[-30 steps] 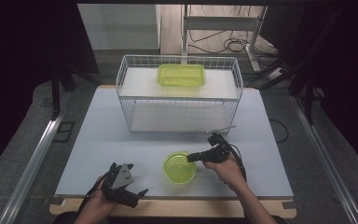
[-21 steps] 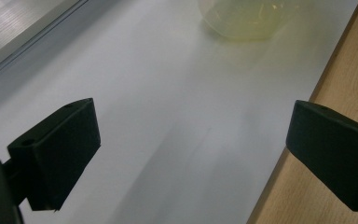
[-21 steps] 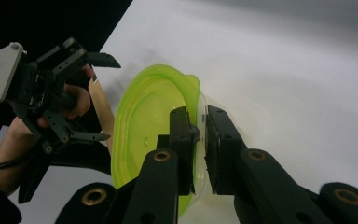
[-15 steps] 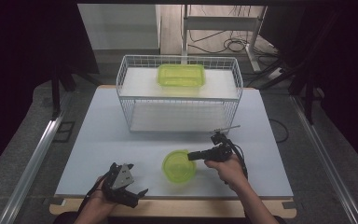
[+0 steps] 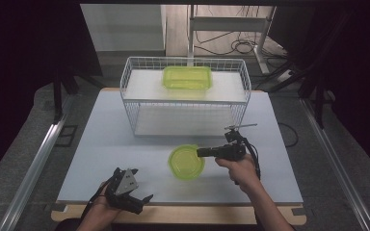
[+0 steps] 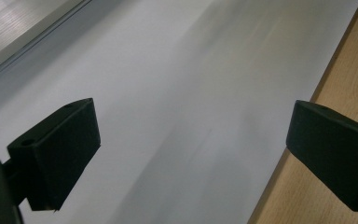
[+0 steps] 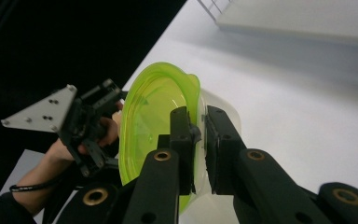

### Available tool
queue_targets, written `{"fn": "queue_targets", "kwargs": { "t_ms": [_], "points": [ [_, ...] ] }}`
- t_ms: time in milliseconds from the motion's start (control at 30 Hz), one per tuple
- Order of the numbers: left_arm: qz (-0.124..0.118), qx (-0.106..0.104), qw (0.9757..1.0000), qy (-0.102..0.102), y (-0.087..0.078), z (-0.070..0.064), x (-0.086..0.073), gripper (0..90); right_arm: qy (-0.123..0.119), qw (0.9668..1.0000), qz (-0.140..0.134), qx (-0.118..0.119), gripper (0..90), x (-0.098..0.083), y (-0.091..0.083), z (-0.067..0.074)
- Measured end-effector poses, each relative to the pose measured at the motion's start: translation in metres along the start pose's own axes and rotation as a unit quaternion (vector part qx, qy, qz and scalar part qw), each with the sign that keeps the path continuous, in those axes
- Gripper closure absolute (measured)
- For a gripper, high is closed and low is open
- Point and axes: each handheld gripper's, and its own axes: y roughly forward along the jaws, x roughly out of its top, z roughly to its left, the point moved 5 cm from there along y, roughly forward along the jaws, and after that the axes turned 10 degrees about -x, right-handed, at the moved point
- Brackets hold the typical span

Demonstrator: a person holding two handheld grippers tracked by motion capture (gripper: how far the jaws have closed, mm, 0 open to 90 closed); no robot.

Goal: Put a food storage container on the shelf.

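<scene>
A round white tub with a lime-green lid [image 5: 186,162] hangs just above the table's front centre. My right gripper [image 5: 203,153] reaches in from its right and is shut on its rim. In the right gripper view the two black jaws [image 7: 199,126] pinch the edge of the green lid [image 7: 149,112], with the white tub [image 7: 226,116] behind it. My left gripper [image 5: 134,192] rests at the front left of the table with its jaws wide apart. In the left gripper view nothing lies between its jaws [image 6: 191,140], which stand over the bare white tabletop [image 6: 168,84].
A white wire rack [image 5: 185,113] stands at the back centre of the table. A rectangular green-lidded box [image 5: 187,77] sits on its upper shelf. The table's wooden front edge [image 6: 345,70] runs beside the left gripper. Dark floor and cables surround the table.
My right gripper has risen a little and carried the green-lidded tub up off the table. The left gripper has kept still.
</scene>
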Motion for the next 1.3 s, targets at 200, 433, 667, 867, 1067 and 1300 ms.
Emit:
{"fn": "queue_targets", "kwargs": {
  "t_ms": [200,433,667,867,1067,1300],
  "points": [
    [0.0,0.001,1.0,0.001,0.0,0.0,0.0,2.6,-0.003,0.9999,-0.015,0.007,82.1,0.011,-0.009,0.007],
    [0.002,0.0,1.0,0.001,0.0,0.0,0.0,2.6,-0.01,0.9992,-0.038,0.006,82.2,0.028,-0.021,0.015],
    [0.003,0.001,1.0,0.002,0.0,0.0,0.0,2.6,-0.018,0.9979,-0.062,0.002,82.3,0.05,-0.035,0.026],
    [0.002,0.002,1.0,0.002,0.0,0.001,0.0,2.6,-0.026,0.9962,-0.083,-0.001,82.5,0.073,-0.046,0.038],
    [0.001,0.002,1.0,0.003,0.0,0.001,0.0,2.6,-0.033,0.994,-0.104,-0.003,82.7,0.096,-0.056,0.049],
    [0.0,0.001,1.0,0.001,0.0,0.0,0.0,2.6,-0.039,0.9911,-0.127,-0.009,83.3,0.124,-0.067,0.06]
  ]
}}
